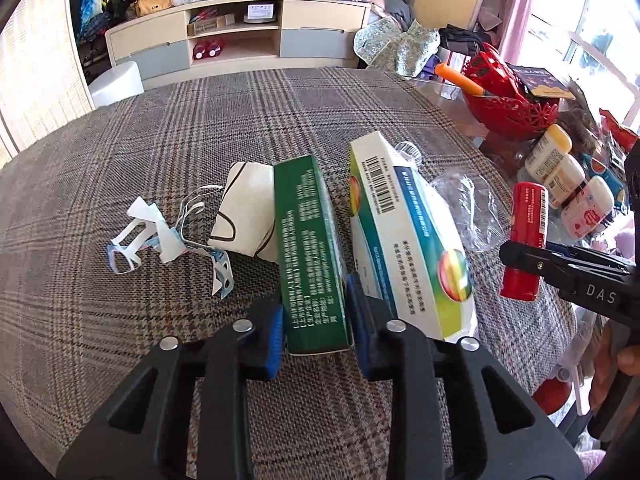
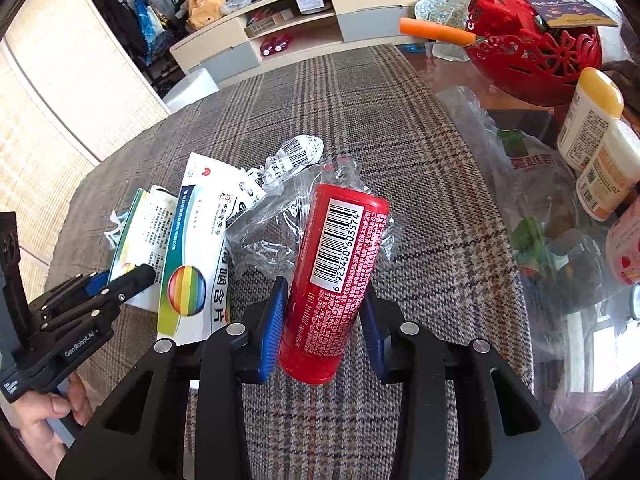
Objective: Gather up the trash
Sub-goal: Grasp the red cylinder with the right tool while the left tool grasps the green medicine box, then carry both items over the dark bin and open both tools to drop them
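Observation:
My left gripper (image 1: 316, 332) is shut on the near end of a green box (image 1: 308, 248), its blue pads pressing both long sides. A white-and-blue box with a rainbow ball (image 1: 404, 240) lies right beside it on the plaid cloth (image 1: 240, 112). Left of them lie a crushed white paper cup (image 1: 244, 208) and torn paper strips (image 1: 148, 236). My right gripper (image 2: 326, 312) is shut on a red canister with a barcode (image 2: 336, 272), held tilted above the cloth. Clear crumpled film (image 2: 272, 224) and a barcoded wrapper (image 2: 296, 152) lie behind it.
On the glass part at the right stand a red openwork basket (image 2: 536, 60) with an orange-handled tool (image 2: 436, 30), lotion bottles (image 2: 592, 116) and a clear plastic bag (image 2: 532, 184). A TV cabinet (image 1: 236, 36) stands beyond the table's far edge.

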### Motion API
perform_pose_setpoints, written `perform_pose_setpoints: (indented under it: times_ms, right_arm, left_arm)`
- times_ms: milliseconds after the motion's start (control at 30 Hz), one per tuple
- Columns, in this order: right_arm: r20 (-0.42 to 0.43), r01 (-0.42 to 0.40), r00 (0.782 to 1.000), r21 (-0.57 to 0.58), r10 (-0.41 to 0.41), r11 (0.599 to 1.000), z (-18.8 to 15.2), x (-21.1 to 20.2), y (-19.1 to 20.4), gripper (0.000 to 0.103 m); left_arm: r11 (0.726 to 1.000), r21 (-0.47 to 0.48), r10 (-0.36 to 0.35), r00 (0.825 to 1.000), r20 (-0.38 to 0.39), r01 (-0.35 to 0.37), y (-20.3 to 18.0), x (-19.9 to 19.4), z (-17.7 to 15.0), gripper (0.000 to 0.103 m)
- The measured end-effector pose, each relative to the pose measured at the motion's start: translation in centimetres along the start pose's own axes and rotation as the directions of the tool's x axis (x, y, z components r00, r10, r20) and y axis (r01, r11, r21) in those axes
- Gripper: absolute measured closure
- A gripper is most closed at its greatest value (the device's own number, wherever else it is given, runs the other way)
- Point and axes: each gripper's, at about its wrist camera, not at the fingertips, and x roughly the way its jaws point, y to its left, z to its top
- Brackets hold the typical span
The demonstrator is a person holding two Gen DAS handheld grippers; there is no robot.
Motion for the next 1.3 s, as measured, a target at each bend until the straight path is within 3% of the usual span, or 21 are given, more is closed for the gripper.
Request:
perform_pose_setpoints:
  times_ms: [367, 800, 1033, 1300]
  right_arm:
    - [0.012, -0.028, 1.000, 0.000, 0.028, 1.000, -4.3, -4.4, 0.9, 0.067]
    - [-0.002, -0.009, 1.000, -0.030, 0.009, 0.999, -14.6, -8.0, 2.9, 0.067]
    - [-0.044, -0.020, 0.999, -0.034, 0.019, 0.999, -20.0, -7.2, 3.1, 0.067]
    - [-0.092, -0.052, 0.995, -0.012, 0.050, 0.999, -23.6, -4.3, 2.7, 0.067]
  left_arm:
    - [0.998, 0.033, 0.046, 0.999, 0.028, -0.047, -1.9, -6.2, -4.5, 0.079]
    - [1.000, 0.015, 0.013, 0.998, 0.065, -0.014, -4.0, -12.7, -15.3, 0.078]
    - [0.993, -0.098, -0.061, 0.998, 0.016, 0.062, -3.9, -12.0, -21.8, 0.078]
    - [0.987, -0.144, -0.075, 0.995, -0.065, 0.065, -4.8, -8.1, -26.7, 0.078]
